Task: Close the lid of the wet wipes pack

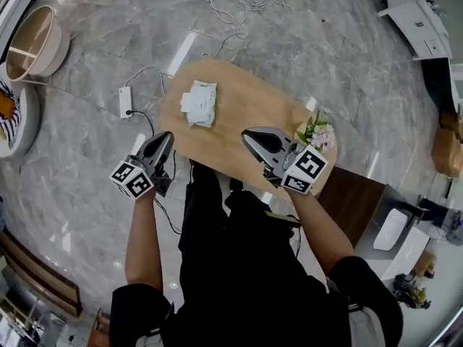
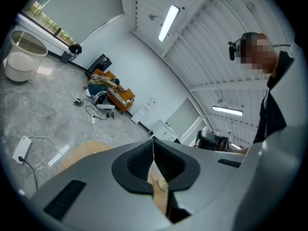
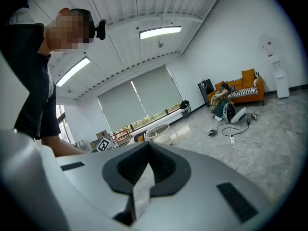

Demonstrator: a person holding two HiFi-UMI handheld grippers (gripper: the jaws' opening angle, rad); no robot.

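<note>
Left gripper (image 1: 163,140): I held it at the near left edge of the table (image 1: 249,96), jaws pressed together on nothing, since I had nothing to carry.
Right gripper (image 1: 249,136): it hung over the near side of the tabletop, jaws likewise closed tip to tip and empty; I judged a blunt closed tip best for pressing a flap down.
Wet wipes pack (image 1: 198,104): it lay on the far left part of the table, well apart from both grippers, nearer my left one.
Lid: too small for me to tell how far it stood open.
Flowers (image 1: 315,131): they stood at the right rim, beside my right gripper, clear of the pack.
</note>
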